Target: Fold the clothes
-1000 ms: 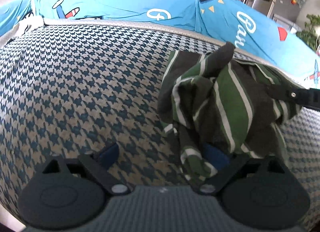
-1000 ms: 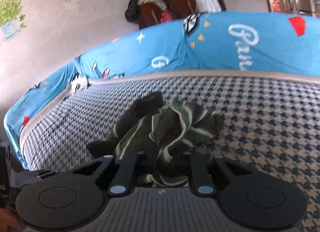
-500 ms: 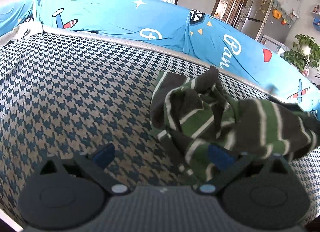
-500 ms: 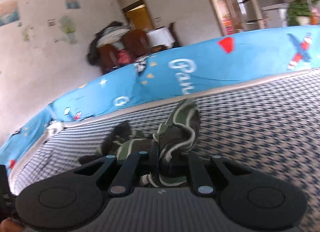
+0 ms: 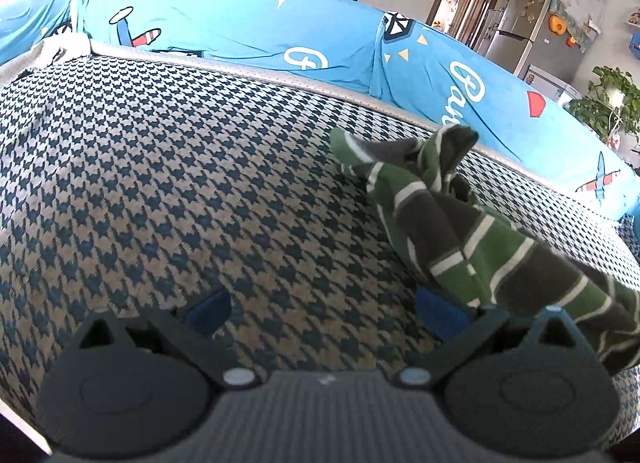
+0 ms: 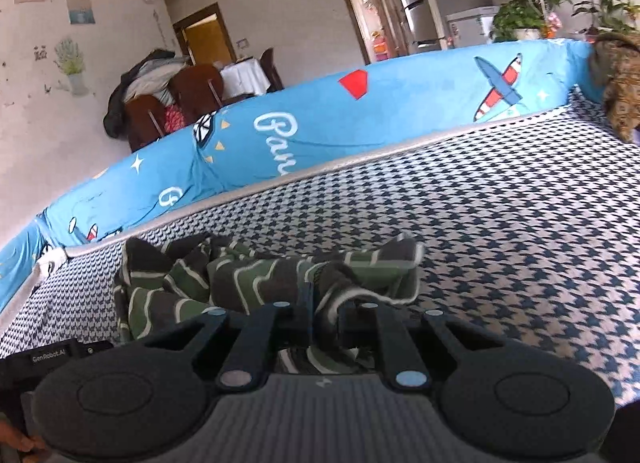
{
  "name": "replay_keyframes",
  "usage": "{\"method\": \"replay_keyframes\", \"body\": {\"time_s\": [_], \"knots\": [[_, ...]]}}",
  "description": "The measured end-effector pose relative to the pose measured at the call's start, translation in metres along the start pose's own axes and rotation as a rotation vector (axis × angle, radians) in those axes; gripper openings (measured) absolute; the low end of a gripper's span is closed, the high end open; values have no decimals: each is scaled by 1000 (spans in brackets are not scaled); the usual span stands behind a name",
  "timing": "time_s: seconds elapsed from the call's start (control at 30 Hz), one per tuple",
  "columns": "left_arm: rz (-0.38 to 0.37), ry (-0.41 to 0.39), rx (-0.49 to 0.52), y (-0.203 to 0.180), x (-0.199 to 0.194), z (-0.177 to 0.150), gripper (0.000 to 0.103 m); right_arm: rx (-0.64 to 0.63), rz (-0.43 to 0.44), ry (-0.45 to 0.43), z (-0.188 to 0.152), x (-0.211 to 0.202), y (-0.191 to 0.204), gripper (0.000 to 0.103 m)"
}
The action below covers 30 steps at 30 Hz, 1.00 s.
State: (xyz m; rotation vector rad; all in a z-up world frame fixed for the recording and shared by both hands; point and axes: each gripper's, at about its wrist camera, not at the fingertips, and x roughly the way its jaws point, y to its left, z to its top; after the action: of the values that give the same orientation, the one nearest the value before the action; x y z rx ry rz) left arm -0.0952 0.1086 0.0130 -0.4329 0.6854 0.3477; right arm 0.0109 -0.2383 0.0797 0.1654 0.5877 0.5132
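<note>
The striped shirt (image 5: 460,231) stretches rightward from the wide, empty left gripper (image 5: 324,305) toward the right gripper (image 6: 324,315), which pinches its near end.

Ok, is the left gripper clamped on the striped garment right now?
No, the left gripper has its jaws spread wide over the houndstooth cover, and the striped garment only lies against the right-hand jaw.
</note>
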Motion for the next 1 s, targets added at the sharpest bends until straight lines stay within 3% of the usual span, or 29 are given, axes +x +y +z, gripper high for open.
{"method": "replay_keyframes", "body": {"time_s": [0.4,0.7,1.0], "knots": [[-56,-25,-29,-8,1,22,103,-35,52,6,0,3,7,15],[-92,-30,-104,3,20,61,103,-25,122,46,15,27,14,17],[-128,-15,52,-17,47,96,103,-120,205,115,32,67,38,17]]}}
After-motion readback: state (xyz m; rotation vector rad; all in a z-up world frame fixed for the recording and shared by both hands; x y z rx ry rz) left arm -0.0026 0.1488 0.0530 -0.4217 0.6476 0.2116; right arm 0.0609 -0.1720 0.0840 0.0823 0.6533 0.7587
